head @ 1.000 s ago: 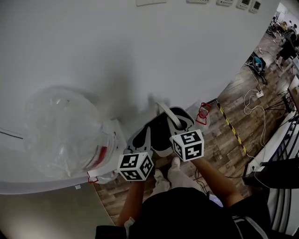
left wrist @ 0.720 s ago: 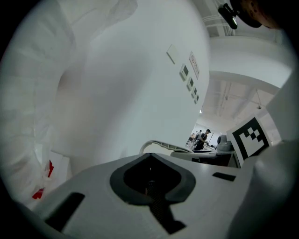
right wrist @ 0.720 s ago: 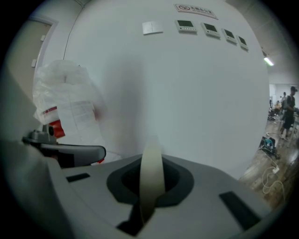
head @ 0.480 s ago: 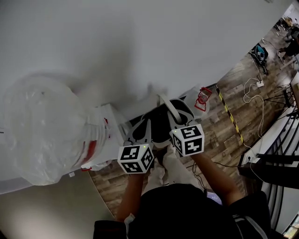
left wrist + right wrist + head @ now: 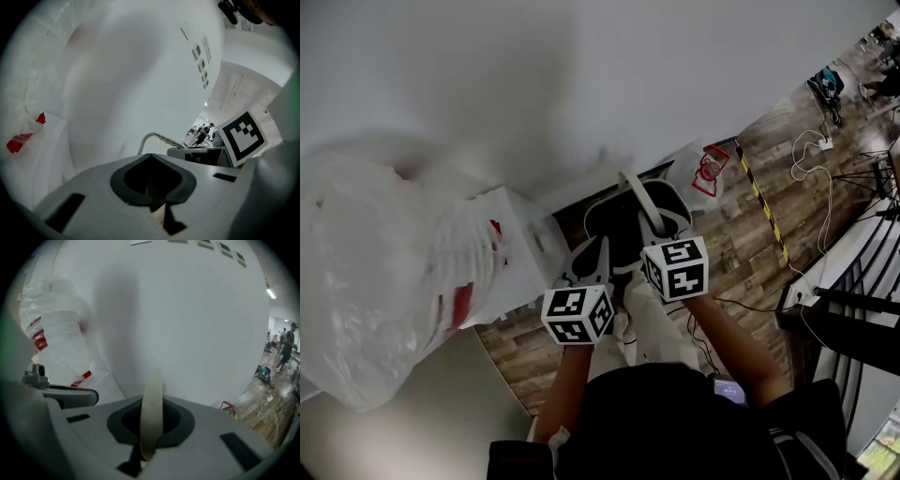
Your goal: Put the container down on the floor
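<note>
The dark round container point(image 5: 619, 230) hung over the wood-plank floor point(image 5: 741, 244), with the white wall point(image 5: 581, 84) tight on its far side, a white box point(image 5: 511, 253) close left and open floor right. Only the right gripper view showed the right gripper point(image 5: 149, 437) clamped on its pale strap handle point(image 5: 153, 404). The left gripper point(image 5: 154, 199) was closed on the container's left rim.

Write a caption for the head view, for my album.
A person's left gripper and right gripper hold a dark container over the wooden floor, beside a white wall.
</note>
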Demonstrator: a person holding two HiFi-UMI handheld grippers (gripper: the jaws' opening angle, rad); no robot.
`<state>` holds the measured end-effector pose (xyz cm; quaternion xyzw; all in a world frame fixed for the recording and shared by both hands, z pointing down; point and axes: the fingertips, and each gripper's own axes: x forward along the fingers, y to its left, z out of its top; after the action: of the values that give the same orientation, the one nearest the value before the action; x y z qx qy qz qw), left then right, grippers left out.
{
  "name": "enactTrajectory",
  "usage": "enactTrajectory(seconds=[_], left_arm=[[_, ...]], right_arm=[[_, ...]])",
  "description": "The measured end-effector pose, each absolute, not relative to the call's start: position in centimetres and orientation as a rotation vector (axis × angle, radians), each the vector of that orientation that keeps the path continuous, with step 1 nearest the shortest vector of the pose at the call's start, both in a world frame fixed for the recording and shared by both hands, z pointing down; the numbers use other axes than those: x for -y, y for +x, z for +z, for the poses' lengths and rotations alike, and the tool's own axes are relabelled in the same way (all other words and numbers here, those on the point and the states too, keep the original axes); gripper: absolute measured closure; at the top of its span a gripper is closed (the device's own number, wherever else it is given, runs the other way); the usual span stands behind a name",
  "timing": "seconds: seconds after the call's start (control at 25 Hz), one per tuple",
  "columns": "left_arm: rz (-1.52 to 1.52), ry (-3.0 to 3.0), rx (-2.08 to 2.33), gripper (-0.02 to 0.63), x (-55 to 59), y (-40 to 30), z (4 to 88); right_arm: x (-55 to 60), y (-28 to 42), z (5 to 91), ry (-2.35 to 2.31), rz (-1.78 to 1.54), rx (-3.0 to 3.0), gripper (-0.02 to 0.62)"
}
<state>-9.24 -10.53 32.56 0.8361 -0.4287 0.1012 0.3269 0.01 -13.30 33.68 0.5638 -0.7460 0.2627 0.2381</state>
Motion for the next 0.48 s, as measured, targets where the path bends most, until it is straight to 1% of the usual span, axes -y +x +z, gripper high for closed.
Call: enactTrajectory(seconds=[0.48], left_arm=[[0.362,2.111,1.112,0.589,9.3,-9.6,38.2]], right_arm=[[11.7,1.0,40.1,1.500,0.823,1.955,0.565]])
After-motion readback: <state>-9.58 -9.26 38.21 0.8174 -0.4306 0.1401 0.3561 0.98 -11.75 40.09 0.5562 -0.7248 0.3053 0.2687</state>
